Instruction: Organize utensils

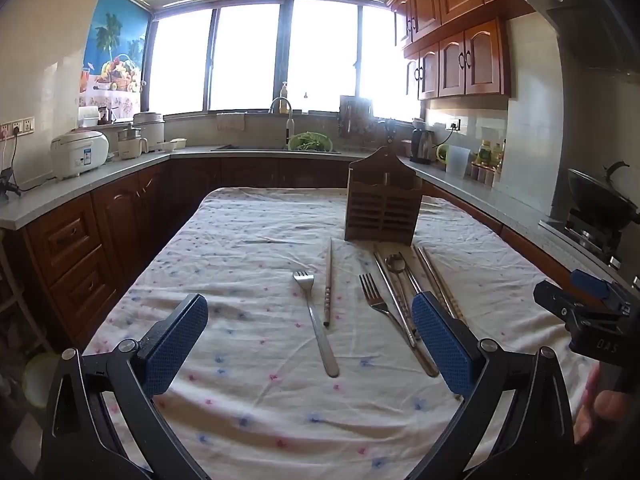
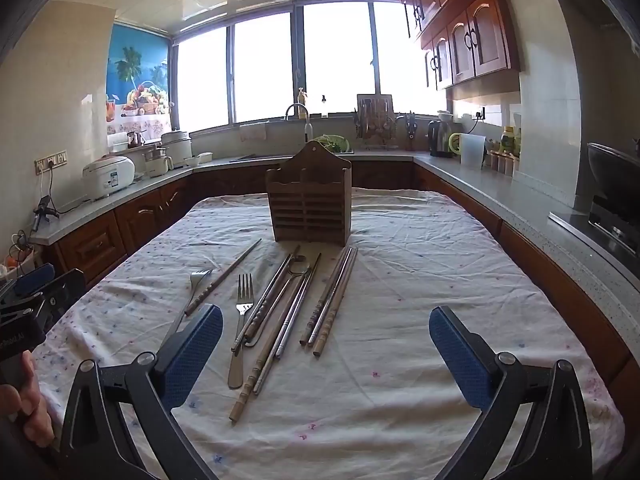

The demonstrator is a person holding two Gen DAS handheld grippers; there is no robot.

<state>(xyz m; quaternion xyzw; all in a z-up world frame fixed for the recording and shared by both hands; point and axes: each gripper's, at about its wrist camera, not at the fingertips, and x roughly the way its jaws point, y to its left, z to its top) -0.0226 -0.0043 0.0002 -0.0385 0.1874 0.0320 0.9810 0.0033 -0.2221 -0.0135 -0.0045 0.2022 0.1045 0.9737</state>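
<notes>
A slatted wooden utensil holder (image 1: 382, 208) (image 2: 310, 204) stands upright at the far middle of the table. In front of it, on the cloth, lie two metal forks (image 1: 316, 320) (image 1: 376, 300), a spoon (image 1: 395, 262) (image 2: 299, 268), a single wooden chopstick (image 1: 328, 284) and several metal and wooden chopsticks (image 2: 332, 300). My left gripper (image 1: 309, 298) hovers open above the nearer fork, with nothing between its blue pads. My right gripper (image 2: 325, 310) is also open and empty, over the handle ends of the chopsticks.
A flowered white tablecloth (image 1: 240, 400) covers the table. Counters with dark wood cabinets ring it: a rice cooker (image 1: 78, 152) on the left, the sink under the window, a wok (image 1: 600, 196) on the stove at right. A hand (image 2: 28, 400) shows at the frame edge.
</notes>
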